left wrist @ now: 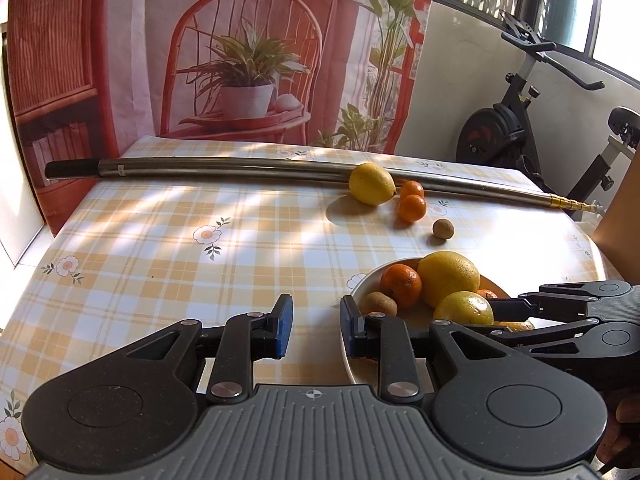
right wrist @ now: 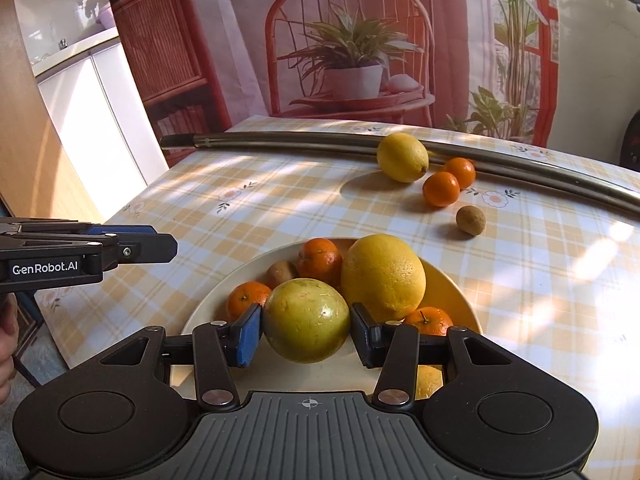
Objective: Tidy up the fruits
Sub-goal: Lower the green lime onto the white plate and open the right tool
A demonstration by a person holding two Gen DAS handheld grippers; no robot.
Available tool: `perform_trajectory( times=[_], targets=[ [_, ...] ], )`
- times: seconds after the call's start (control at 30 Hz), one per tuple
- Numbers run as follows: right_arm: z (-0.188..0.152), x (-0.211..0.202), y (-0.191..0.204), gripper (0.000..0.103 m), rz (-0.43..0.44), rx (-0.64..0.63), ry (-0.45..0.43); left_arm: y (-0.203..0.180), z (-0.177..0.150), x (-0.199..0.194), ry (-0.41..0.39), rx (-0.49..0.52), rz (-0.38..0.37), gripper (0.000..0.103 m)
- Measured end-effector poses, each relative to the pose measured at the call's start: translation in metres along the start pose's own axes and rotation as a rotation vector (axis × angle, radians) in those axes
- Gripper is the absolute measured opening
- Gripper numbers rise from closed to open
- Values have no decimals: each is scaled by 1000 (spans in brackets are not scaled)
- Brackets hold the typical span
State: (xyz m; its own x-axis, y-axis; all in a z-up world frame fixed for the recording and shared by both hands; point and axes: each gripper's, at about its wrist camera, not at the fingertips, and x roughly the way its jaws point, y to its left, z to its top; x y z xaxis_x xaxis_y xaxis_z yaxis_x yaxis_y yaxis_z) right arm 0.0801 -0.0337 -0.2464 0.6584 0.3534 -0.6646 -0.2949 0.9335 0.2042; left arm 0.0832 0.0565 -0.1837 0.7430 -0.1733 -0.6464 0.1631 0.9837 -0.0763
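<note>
Right tool clamped across yellow-green fruit above bowl; left tool open, empty. Likely firm, smooth, prone to rolling; best gripped across widest middle.

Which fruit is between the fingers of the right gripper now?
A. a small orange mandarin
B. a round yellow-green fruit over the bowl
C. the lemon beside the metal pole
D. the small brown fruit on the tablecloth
B: the right gripper has its pads against both sides of the round yellow-green fruit, over the bowl.
</note>
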Motion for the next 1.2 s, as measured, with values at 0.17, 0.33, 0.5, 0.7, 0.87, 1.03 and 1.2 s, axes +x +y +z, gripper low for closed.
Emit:
perform_trajectory(
  times=[0.17, 0.33, 0.5, 0.7, 0.87, 1.03, 1.2],
  targets=[
    [2, 11, 0, 44, 2, 10, 12, 4, -2, 1, 0, -5, 2, 27],
    [0, 18, 0, 44, -1, 1, 21, 5, -4, 3, 4, -13, 4, 27],
    [0, 24, -1, 44, 4, 5, 23, 8, -6, 7, 18, -28, -14, 27],
    [-1, 27, -2, 44, 9, 5, 18, 7, -7, 9, 23, -37, -16, 27],
    [0, 27, -2, 44, 10, 11, 18, 9, -8, 11, 35, -44, -11, 27],
    [0, 21, 0, 45, 10, 11, 3, 11, -7, 10, 38, -60, -10, 27],
    [-2, 6, 0, 45, 17, 17, -35, 10, -6, 7, 40, -71, -4, 27]
  ],
)
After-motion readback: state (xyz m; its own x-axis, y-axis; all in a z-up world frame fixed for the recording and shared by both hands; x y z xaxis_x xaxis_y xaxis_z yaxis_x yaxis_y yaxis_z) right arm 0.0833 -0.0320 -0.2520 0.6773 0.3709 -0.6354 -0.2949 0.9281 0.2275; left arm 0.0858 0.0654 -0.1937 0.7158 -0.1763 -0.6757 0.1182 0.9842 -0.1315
